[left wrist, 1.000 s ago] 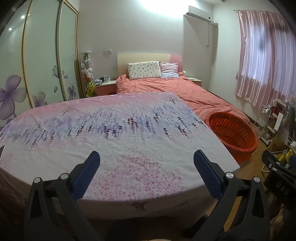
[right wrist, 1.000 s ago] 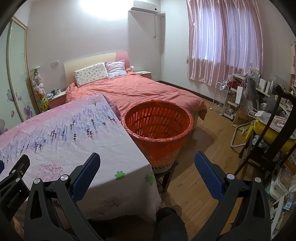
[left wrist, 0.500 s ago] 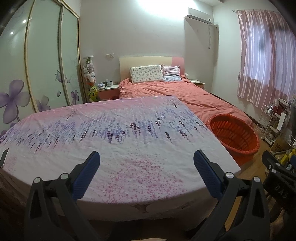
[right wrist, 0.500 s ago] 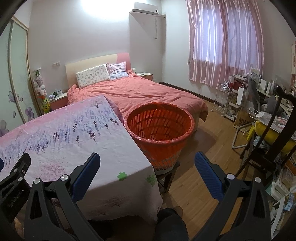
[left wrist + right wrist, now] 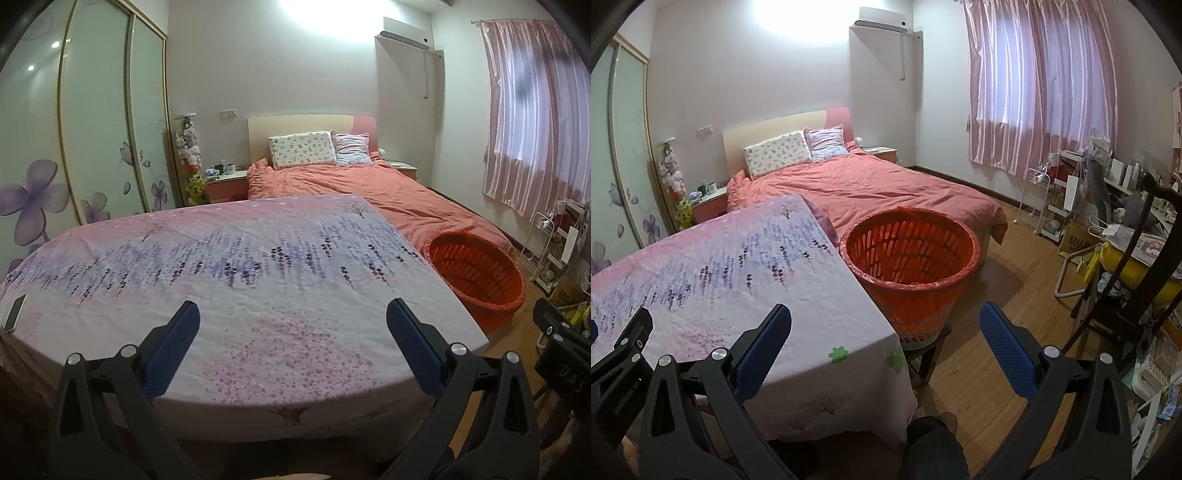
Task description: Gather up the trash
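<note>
An orange slatted basket (image 5: 910, 254) lined with a red bag stands on a low stool at the right end of a table under a pink and purple floral cloth (image 5: 236, 280). The basket (image 5: 476, 273) also shows at the right in the left wrist view. I see no loose trash on the cloth. My left gripper (image 5: 291, 321) hangs open over the near edge of the table, nothing between its blue pads. Over the table's right corner, just short of the basket, my right gripper (image 5: 884, 321) is open and holds nothing.
A phone (image 5: 14, 313) lies at the cloth's left edge. Behind the table stands a bed with a salmon cover (image 5: 871, 188). A dark wooden chair (image 5: 1137, 280), a white wire rack (image 5: 1039, 199) and cluttered shelves crowd the right side. Wooden floor (image 5: 993, 332) lies beside the basket.
Both views have pulled back and up slightly from the table, so more of the cloth shows. A phone has come into view at the left edge. Both grippers stay open.
</note>
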`<state>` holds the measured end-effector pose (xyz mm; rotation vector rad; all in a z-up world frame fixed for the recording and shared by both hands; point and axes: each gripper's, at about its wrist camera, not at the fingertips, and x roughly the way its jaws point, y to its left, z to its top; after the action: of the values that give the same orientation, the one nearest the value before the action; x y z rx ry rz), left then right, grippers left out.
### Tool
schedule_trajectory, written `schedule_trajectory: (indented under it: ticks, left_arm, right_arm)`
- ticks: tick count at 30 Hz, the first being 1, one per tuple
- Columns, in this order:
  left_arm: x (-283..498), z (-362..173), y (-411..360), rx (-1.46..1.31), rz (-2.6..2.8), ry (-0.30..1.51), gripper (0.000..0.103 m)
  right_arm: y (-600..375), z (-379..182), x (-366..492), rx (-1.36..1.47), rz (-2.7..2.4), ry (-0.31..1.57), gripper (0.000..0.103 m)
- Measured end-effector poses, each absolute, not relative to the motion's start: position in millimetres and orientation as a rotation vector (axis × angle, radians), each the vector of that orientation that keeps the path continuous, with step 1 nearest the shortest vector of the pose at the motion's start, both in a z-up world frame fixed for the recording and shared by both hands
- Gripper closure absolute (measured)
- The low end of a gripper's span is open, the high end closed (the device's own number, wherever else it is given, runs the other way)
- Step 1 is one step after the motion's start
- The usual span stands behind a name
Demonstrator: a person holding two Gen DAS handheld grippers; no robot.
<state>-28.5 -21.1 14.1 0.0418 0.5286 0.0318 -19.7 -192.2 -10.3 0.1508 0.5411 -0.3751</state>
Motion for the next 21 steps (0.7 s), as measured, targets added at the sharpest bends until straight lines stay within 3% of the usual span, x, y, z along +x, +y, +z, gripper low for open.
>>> schedule_trajectory:
  ticks: [21]
  left_arm:
    - [-30.1,17.6,-18.5,0.033,0.048,0.524,0.004]
  right_arm:
    - [-186.5,-8.6,-21.8,0.143,-0.36,0.533,0.002]
